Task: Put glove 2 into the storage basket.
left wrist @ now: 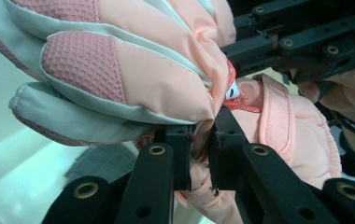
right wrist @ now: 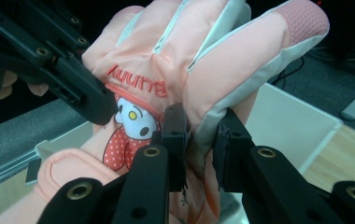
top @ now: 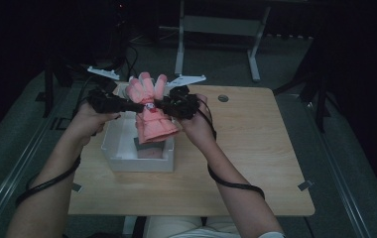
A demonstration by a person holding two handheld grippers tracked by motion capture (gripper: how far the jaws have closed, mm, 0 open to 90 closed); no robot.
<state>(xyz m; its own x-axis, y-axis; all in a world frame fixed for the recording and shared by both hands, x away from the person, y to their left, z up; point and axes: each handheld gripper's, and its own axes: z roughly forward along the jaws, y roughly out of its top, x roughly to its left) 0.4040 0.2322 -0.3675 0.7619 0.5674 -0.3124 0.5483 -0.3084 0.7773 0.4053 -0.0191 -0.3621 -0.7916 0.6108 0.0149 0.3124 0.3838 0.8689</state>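
While both grippers pinch it from opposite sides, one pink padded ski glove [top: 150, 106] hangs in the air above an open white box [top: 117, 151] at the near left part of the wooden table [top: 256, 148]. In the high view the glove's long axis runs away from the person: its fingertips point toward the far edge of the table and slightly up, and its wide cuff droops toward the person, over the box's opening. The side with the printed cartoon figure and red lettering faces up and shows in the right gripper view, near the wrist strap.

The left gripper [top: 138, 105] comes in from the left, its jaws clamped on the glove's edge at the wrist; in the left gripper view [left wrist: 199, 149] a fold of pink fabric is squeezed between the two black jaws. The right gripper [top: 159, 104] comes in from the right, opposite the first, and is likewise clenched on the glove; in the right gripper view [right wrist: 199, 144] its jaws nip the grey-and-pink seam below the thumb side. The two gripper tips sit close together, with the glove's narrow wrist part between them.

Counted: one glove, with four fingers and a thumb visible; one white box, with something dark and flat lying in it; two grippers, one in each hand; one table.
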